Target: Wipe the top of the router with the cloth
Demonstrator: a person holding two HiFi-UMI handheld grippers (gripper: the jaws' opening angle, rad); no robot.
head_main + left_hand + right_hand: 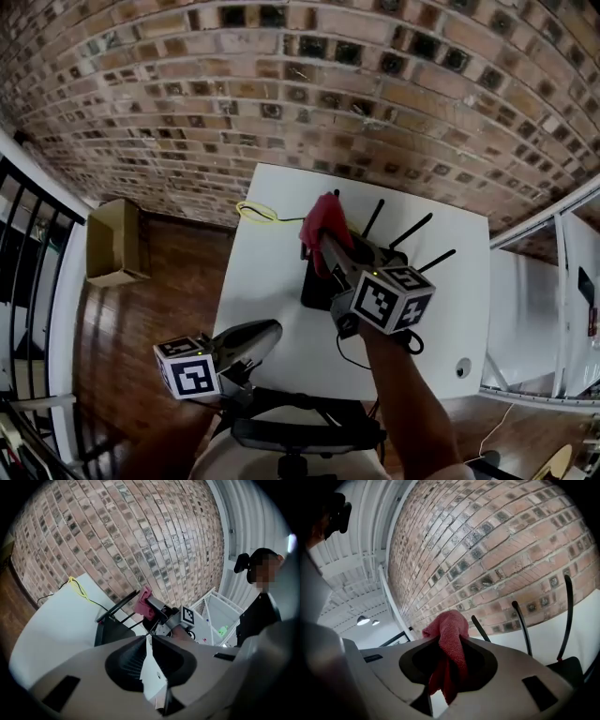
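On the far left a cardboard box [114, 242] sits on the wooden floor, out of play. My left gripper [270, 330] hangs low at the near edge of the white table [272, 272], and its own view shows its jaws drawn together with only a thin slit between them and nothing held [146, 644]. I judge it is parked there to stay clear of the wiping. A yellow cable [255, 212] loops at the far edge of the table, apart from the work. The black router [314, 286] lies in the middle of the table with its antennas [410, 232] fanned toward the brick wall, so I reckon the flat top is easiest to reach from the near side. The red cloth [323, 220] is bunched over the far part of the router, near the antennas. My right gripper [317, 240] has its jaws clamped on the middle of the cloth [450, 634], with a tuft above and a tail hanging below them, and that tail is what should drag across the top. I cannot tell whether it touches the router yet
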